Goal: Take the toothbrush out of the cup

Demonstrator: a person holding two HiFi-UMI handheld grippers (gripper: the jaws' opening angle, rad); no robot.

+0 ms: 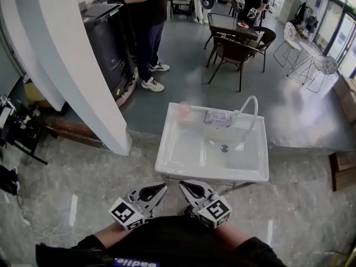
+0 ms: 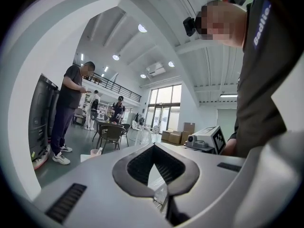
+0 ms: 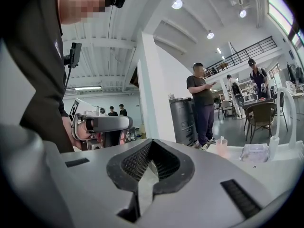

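A pink cup [image 1: 184, 111] stands on the back left rim of the white sink [image 1: 167, 160], with a white toothbrush upright in it. In the left gripper view the cup [image 2: 95, 152] shows small and far off at the left; in the right gripper view the cup [image 3: 221, 147] is at the right with the toothbrush [image 3: 221, 139] poking out of it. My left gripper [image 1: 160, 188] [image 2: 155, 148] and right gripper [image 1: 184, 186] [image 3: 151, 144] are side by side, close to my body and short of the sink's near edge. Both are shut and hold nothing.
A clear plastic box [image 1: 217, 117] and a white faucet hose [image 1: 248, 105] sit at the back of the sink. A white slanted pillar [image 1: 83, 82] rises at the left. A person [image 1: 147, 15] stands by a black cabinet [image 1: 108, 43]. Chairs and a table [image 1: 233, 32] stand beyond.
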